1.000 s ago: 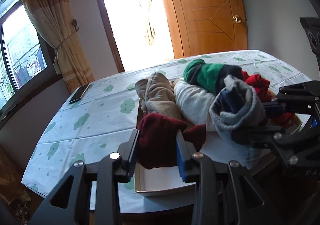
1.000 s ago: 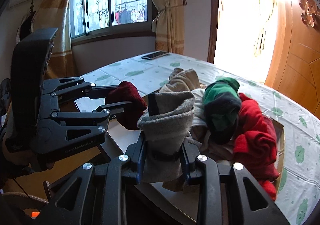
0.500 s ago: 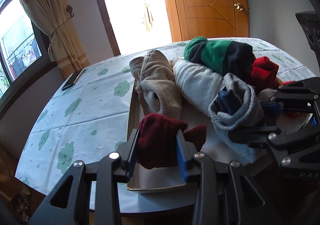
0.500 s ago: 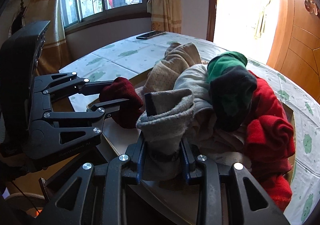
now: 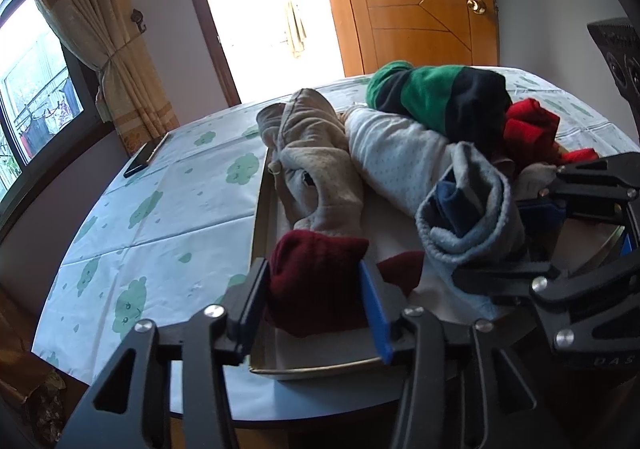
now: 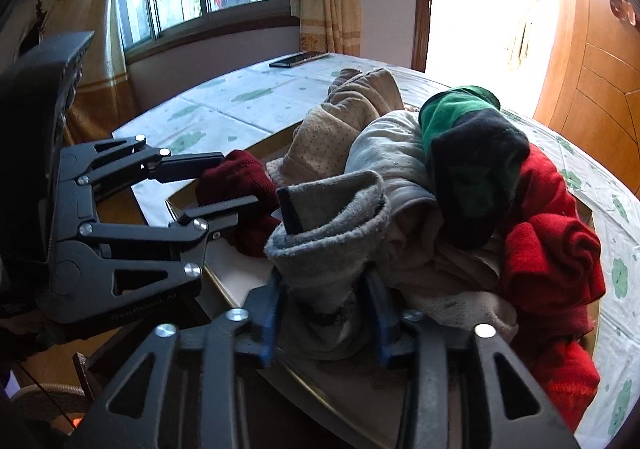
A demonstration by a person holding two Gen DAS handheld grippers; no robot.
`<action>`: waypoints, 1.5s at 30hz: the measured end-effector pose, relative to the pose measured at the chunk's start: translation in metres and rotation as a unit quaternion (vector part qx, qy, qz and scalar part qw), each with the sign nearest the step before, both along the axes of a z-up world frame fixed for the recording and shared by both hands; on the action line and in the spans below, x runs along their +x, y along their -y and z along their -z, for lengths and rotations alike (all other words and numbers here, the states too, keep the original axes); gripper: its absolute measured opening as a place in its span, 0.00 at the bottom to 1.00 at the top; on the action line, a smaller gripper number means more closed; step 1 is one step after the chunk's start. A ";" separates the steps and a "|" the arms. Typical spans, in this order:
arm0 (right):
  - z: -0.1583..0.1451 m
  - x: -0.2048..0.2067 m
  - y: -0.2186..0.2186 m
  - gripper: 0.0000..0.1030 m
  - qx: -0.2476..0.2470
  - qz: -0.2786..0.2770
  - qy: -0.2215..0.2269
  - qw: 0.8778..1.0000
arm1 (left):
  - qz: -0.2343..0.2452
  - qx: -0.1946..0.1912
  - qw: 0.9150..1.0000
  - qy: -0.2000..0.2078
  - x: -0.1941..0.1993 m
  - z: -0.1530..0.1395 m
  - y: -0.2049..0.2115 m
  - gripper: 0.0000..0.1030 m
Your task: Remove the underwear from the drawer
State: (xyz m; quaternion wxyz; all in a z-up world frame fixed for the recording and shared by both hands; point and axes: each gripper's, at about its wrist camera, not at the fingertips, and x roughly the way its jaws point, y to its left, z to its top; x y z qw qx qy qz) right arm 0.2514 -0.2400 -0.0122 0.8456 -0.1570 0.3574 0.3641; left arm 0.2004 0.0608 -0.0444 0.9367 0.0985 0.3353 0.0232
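The drawer (image 5: pixel 261 217) lies on a table, heaped with rolled clothes. A dark red rolled piece (image 5: pixel 316 289) fills the gap of my left gripper (image 5: pixel 314 273), low over the drawer's near corner. Its jaws are opening, but both pads still touch the cloth. A grey rolled piece with a dark blue lining (image 6: pixel 328 225) stands between the pads of my right gripper (image 6: pixel 324 281), whose jaws are also opening while still touching it. The right wrist view shows the left gripper (image 6: pixel 238 181) around the red piece (image 6: pixel 236 185). The left wrist view shows the right gripper (image 5: pixel 492 239) around the grey roll (image 5: pixel 472 209).
A beige garment (image 5: pixel 316 169), a white dotted one (image 5: pixel 396 161), a green-and-black roll (image 5: pixel 436 97) and bright red cloth (image 5: pixel 528 125) fill the drawer behind. A phone (image 5: pixel 144 157) lies at the far left of the cloud-patterned tablecloth (image 5: pixel 160 229). A window, curtains and a wooden door stand beyond.
Both grippers tipped down towards the drawer. The fingers of each now stand slightly wider around their rolls, which look less pinched.
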 end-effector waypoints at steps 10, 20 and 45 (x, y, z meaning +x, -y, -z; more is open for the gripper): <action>-0.008 -0.023 0.020 0.66 0.022 0.010 0.029 0.999 | -0.008 0.009 0.999 0.035 -0.030 -0.017 0.003 0.77; -0.045 -0.097 0.085 0.77 0.088 0.031 0.120 0.988 | 0.018 -0.015 0.991 0.132 -0.105 -0.058 0.024 0.92; -0.054 -0.156 0.130 0.81 0.171 0.063 0.164 0.970 | 0.031 -0.054 0.987 0.149 -0.146 -0.048 0.054 0.95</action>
